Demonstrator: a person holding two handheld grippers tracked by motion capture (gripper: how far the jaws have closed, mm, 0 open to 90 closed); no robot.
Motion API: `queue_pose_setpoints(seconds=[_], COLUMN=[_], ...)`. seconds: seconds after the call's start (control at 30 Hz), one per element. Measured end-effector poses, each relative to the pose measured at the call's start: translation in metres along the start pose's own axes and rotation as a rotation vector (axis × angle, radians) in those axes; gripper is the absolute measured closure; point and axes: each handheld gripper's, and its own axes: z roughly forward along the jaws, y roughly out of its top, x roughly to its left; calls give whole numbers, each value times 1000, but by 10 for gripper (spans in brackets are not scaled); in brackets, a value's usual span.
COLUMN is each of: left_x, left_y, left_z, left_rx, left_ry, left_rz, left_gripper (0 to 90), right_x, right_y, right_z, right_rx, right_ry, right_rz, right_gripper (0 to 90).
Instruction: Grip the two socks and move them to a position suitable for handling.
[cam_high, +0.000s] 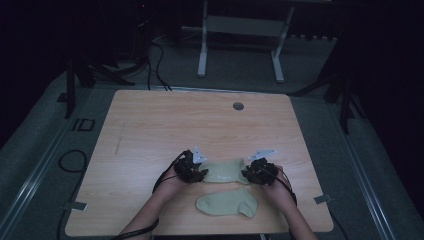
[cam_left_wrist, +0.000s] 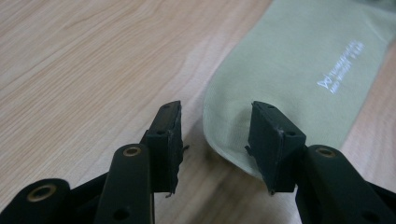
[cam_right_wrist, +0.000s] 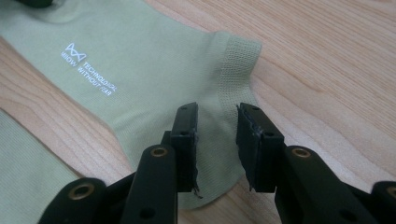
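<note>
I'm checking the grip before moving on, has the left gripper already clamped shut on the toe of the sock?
No, the left gripper stands open in its own view, its jaws apart around the sock's toe.

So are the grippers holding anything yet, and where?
Nothing is held. The left gripper stands open over the toe of the far sock, and the right gripper stands open over its ribbed cuff.

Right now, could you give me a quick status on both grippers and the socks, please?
Left gripper open at far sock toe. Right gripper open over its ribbed cuff. Near sock flat, untouched. Nothing in the way on table.
</note>
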Motion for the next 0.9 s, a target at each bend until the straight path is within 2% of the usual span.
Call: queue_pose_setpoints(seconds=[0.07,0.13,0.2,0.23,0.27,0.3,0.4,0.47,0.53,0.57,0.6,0.63,0.7,0.73,0.87,0.9], left_x=[-3,-2,-1,0,0,0,-3,-5,-5,-6,-6,-4,-2,-2,-1,-1], left_y=[-1,-1,1,2,4,6,10,9,7,5,4,2,0,-2,-6,-6], left_z=[-1,-4,-10,-14,-18,-21,-18,-12,-7,-3,-1,-1,0,0,-1,-2], left_rx=[-2,-18,-73,-101,-124,-135,-67,-23,1,23,18,4,-2,-10,-26,-25], left_ry=[24,26,10,-2,-28,-37,-60,-71,-102,-93,-91,-116,-115,-131,-132,-119], left_rz=[36,17,11,7,6,20,55,74,63,63,68,47,33,25,26,31], left_gripper=[524,525,585,643,687,743,877,893,893,890,856,810,594,547,511,488], right_x=[0,-1,0,0,0,0,-1,-1,-1,-1,-1,-1,-2,-2,-2,-2], right_y=[-1,-2,-1,-1,0,0,0,0,0,0,0,0,0,0,-2,-2], right_z=[0,0,0,0,0,0,0,0,0,0,0,0,0,0,0,0], right_rx=[-9,-12,-6,-4,-3,0,0,2,3,3,2,2,1,-2,-12,-15], right_ry=[2,4,4,3,3,4,6,8,8,9,9,9,12,13,21,22], right_rz=[5,10,9,9,7,7,5,3,4,3,3,3,1,4,4,1], right_gripper=[684,684,683,683,683,684,684,683,683,684,684,683,683,682,674,673])
